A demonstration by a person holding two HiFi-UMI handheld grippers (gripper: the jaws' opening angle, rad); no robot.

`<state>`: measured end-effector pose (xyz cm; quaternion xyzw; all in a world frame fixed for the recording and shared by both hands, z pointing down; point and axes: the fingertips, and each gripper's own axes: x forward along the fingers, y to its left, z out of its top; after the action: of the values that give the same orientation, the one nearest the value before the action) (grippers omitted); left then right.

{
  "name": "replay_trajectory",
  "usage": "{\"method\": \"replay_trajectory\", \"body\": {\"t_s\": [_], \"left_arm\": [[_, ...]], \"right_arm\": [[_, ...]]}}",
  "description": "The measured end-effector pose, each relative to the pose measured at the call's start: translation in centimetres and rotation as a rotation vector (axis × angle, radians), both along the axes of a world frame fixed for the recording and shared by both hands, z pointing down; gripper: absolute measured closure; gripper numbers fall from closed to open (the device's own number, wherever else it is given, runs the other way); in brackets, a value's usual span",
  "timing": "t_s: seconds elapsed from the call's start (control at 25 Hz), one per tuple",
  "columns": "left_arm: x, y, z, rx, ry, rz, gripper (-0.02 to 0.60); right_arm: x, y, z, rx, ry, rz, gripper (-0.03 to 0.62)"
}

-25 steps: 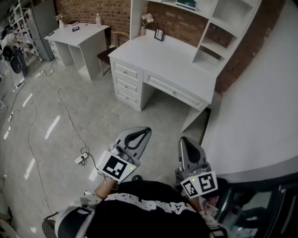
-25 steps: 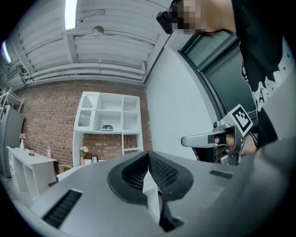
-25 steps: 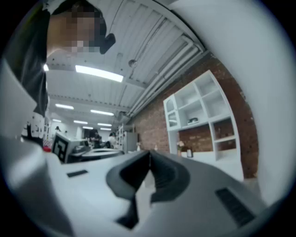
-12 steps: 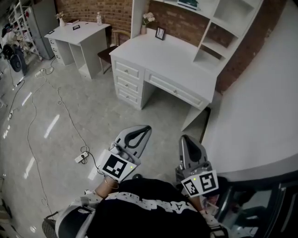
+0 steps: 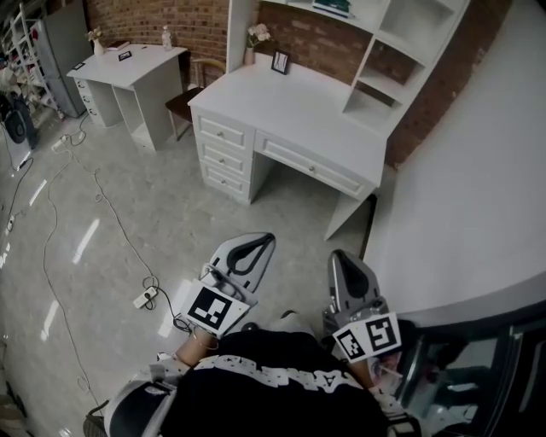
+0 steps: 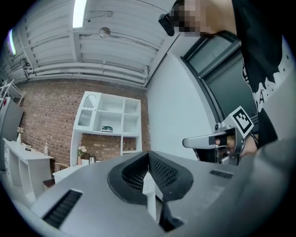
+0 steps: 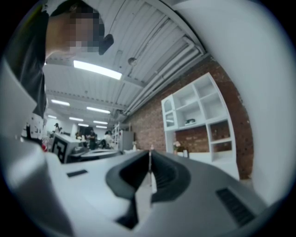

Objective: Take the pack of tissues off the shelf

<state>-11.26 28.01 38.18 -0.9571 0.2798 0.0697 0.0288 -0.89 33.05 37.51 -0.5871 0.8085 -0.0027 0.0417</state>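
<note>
The pack of tissues point(image 5: 331, 7) is a small dark green thing lying on an upper shelf of the white shelf unit point(image 5: 375, 51) above the desk; it also shows in the left gripper view point(image 6: 107, 128) and the right gripper view point(image 7: 190, 121). Both grippers are held close to the person's body, far short of the shelf. My left gripper point(image 5: 266, 239) point(image 6: 148, 152) is shut with nothing in it. My right gripper point(image 5: 339, 256) point(image 7: 150, 150) is shut and empty too, its jaws meeting at the tip.
A white desk with drawers point(image 5: 281, 111) stands under the shelves, with a picture frame point(image 5: 279, 61) and a flower vase point(image 5: 252, 47) on it. A second desk point(image 5: 128, 64) stands at the back left. Cables and a power strip point(image 5: 143, 296) lie on the tiled floor. A white curved wall point(image 5: 478, 196) rises at the right.
The head view has shifted a little, so the desk and shelves sit further left in the picture. Both grippers stay shut in the same place by the body.
</note>
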Motion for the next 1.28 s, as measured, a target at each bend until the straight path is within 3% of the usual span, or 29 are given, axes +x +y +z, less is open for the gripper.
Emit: {"method": "replay_trajectory", "body": {"t_s": [0.28, 0.72, 1.28], "left_arm": [[-0.6, -1.5, 0.6, -0.040, -0.002, -0.030, 0.546], [-0.7, -6.3, 0.8, -0.034, -0.038, -0.129, 0.546], [3.7, -15.0, 0.2, -0.006, -0.078, -0.186, 0.546]], "right_arm": [[0.4, -1.7, 0.6, -0.032, -0.004, -0.007, 0.562], [1.6, -7.6, 1.1, -0.026, -0.033, -0.092, 0.562], [7.0, -17.3, 1.3, -0.015, -0.074, -0.119, 0.562]]}}
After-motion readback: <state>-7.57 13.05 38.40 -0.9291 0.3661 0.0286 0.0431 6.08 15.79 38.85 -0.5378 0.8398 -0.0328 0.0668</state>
